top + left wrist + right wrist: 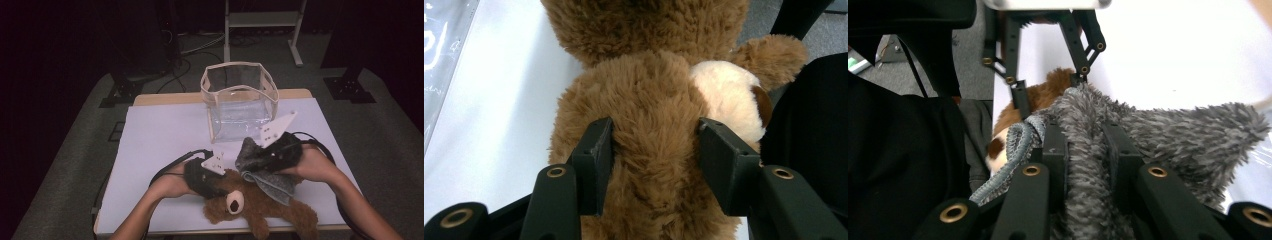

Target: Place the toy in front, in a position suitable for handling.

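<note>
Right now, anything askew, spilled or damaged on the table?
Nothing spilled or damaged. The teddy bear lies at the table's near edge, one leg past it. The clear bag stands upright but its rim sags unevenly. The grey cloth drapes over the bear.

Dim, soft high view; brighter, sharper close-ups, glaring white tabletop (pixel 1168 55).

In the high view, the teddy bear (pixel 260 207) is partly covered: the left gripper (pixel 212 182) hides one side of its head, and the grey fuzzy cloth (pixel 267 177) overlies its upper body. One leg is cut off by the bottom edge. The jaws of the right gripper (pixel 260 159) are buried in the cloth there. In the left gripper view, the bear's face is cropped; its eyes cannot be made out
</note>
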Motion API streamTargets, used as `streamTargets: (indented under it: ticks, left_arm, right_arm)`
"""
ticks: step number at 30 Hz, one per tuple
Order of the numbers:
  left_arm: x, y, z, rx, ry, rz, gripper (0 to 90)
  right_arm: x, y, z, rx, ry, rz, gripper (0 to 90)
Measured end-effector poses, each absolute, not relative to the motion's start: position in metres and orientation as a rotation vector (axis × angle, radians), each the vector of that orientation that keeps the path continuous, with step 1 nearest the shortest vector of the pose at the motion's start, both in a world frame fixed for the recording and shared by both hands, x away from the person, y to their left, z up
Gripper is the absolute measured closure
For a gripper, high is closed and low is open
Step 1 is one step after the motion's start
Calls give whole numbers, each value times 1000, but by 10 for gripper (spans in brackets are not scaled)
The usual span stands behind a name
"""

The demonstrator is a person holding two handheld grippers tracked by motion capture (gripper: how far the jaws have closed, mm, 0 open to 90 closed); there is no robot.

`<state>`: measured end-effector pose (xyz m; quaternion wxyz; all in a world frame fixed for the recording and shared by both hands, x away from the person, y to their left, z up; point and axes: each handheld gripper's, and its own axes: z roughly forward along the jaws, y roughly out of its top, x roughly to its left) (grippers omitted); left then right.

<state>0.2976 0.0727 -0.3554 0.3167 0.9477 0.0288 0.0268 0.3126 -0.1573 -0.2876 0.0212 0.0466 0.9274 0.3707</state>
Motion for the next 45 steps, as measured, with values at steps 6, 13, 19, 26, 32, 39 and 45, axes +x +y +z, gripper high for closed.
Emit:
streamTargets:
  ticks: [6,13,19,26,32,39,45]
  left_arm:
    - [298,75,-357,2478,75,64,480]
    - [296,75,-354,2486,67,83,465]
    - [294,76,-355,2500,63,100,376]
    - [297,81,-352,2486,83,111,351]
    - [299,82,-358,2477,104,107,371]
    - [303,77,-370,2468,125,82,462]
    - [302,60,-371,2456,105,77,472]
  right_arm:
    - [327,-144,-321,186,2945,1054,746]
    - [326,-158,-346,245,2960,944,751]
    - [328,-182,-355,340,2935,1056,756]
    - [326,-198,-359,370,2916,1100,759]
    - [324,-219,-360,426,2897,1118,760]
    - [316,-207,-343,329,2846,1104,759]
    - [303,-167,-333,167,2884,1092,758]
